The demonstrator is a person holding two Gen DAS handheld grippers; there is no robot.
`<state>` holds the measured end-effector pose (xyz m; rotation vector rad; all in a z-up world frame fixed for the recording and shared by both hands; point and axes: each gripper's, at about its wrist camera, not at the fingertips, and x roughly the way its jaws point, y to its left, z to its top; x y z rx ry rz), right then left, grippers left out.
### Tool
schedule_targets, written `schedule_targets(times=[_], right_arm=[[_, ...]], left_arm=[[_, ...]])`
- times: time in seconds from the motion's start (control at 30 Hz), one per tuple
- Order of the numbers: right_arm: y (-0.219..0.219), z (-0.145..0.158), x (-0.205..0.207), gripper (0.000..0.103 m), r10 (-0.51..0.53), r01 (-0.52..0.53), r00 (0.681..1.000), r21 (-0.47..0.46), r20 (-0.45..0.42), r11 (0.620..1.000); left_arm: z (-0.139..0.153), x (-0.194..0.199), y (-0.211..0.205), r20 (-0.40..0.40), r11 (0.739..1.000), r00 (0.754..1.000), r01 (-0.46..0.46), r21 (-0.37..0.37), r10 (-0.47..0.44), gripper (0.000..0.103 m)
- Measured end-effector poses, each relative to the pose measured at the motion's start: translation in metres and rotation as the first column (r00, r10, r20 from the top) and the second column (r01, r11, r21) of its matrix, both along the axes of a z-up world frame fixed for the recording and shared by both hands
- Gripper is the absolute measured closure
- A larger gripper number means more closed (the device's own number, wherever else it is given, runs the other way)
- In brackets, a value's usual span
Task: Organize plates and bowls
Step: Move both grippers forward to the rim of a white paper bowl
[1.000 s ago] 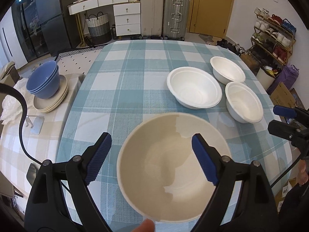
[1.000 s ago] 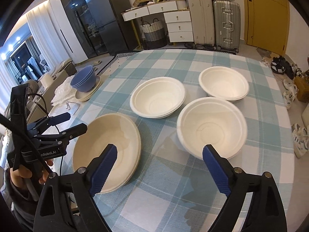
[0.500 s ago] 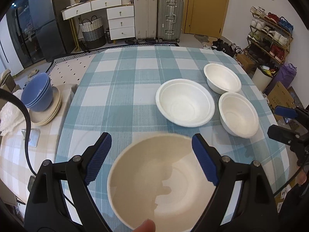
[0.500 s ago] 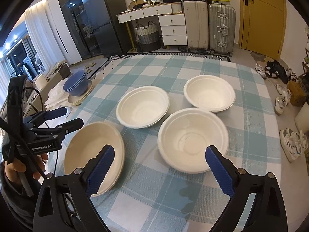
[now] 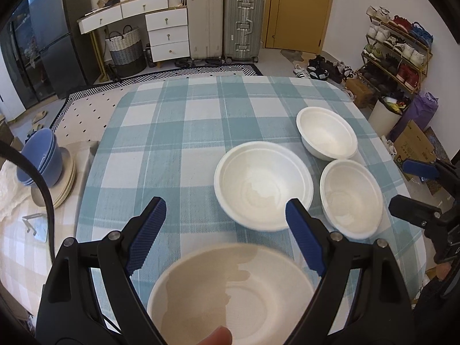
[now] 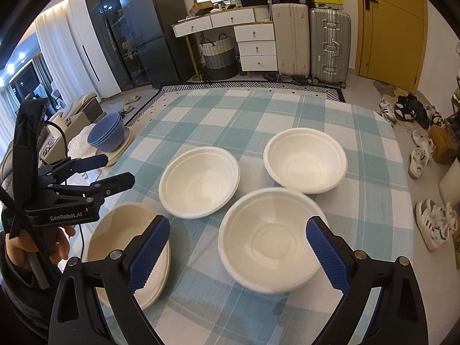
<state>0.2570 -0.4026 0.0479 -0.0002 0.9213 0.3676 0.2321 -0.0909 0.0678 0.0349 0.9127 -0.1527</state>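
Altogether four bowls on the checked table [image 6: 287, 106]: three white bowls [image 6: 304, 166], one cream bowl [image 5: 233, 296] nearest. Left gripper [image 5: 225, 237] and right gripper [image 6: 237, 251], fingers spread, empty, tilted downward above them.

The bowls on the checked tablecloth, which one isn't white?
The cream bowl at the near left edge of the tablecloth, close below the left gripper. The other three bowls are plain white; this one is beige.
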Motion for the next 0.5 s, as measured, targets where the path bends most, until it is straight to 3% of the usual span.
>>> schedule_targets(times=[0.5], right_arm=[[0.025,-0.020,0.056,0.006,0.079,-0.079,0.996,-0.003,-0.043,0.997]], left_arm=[[-0.025,0.058,0.008,-0.059,1.000,0.998,-0.005,-0.025,0.004,0.019]])
